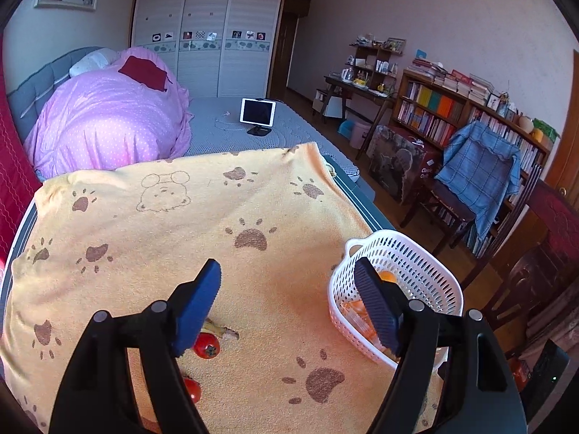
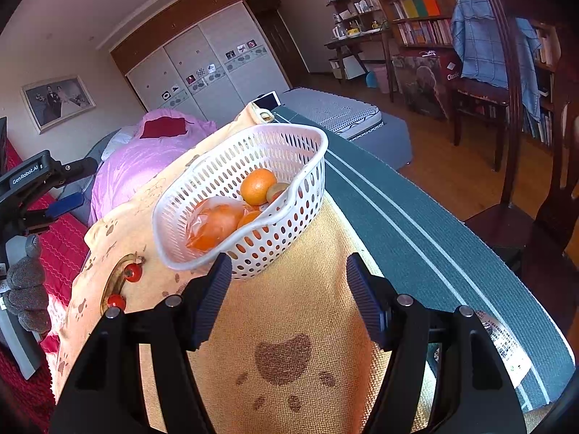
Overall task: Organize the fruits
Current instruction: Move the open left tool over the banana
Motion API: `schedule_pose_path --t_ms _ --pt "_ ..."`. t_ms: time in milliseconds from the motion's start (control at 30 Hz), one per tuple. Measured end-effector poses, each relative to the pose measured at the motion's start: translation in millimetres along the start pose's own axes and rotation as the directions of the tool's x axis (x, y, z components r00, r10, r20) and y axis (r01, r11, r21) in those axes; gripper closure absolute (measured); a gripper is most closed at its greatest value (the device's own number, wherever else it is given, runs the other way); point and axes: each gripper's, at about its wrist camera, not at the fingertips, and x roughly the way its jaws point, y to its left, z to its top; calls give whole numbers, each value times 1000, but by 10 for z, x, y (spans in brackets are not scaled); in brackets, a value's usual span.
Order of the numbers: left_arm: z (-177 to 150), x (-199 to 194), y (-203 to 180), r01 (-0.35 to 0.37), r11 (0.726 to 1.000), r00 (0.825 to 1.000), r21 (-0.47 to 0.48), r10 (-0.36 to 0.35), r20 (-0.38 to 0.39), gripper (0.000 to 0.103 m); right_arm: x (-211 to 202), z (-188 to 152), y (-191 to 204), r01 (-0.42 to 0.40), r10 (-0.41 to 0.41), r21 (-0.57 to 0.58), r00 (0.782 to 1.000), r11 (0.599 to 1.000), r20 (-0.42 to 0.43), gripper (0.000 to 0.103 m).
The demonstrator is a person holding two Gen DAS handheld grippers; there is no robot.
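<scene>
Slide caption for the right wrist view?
Open right gripper hovers before white basket holding an orange, kiwi and bagged fruit.

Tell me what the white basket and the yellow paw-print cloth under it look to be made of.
White basket: most likely moulded plastic with a smooth, slightly glossy finish; the signs are its even rows of oval slots and its rounded, seamless rim.
Yellow paw-print cloth: looks like terry or woven cotton towelling with a matt finish; a coarse looped texture shows up close, and it drapes softly over the edge.
</scene>
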Motion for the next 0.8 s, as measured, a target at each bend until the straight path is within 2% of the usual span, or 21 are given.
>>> schedule_pose_path --t_ms 267,567,800 --pt "-23 -166 403 -65 996 998 -56 65 13 27 -6 8 -4 0 0 1 1000 1000 2 36" --pt "-258 -136 819 -112 988 993 -103 109 -39 27 7 15 43 4 -4 -18 1000 1000 -23 36" --pt "-424 0 1050 -138 985 988 -101 130 -84 27 14 17 93 19 -21 -44 999 999 -49 35"
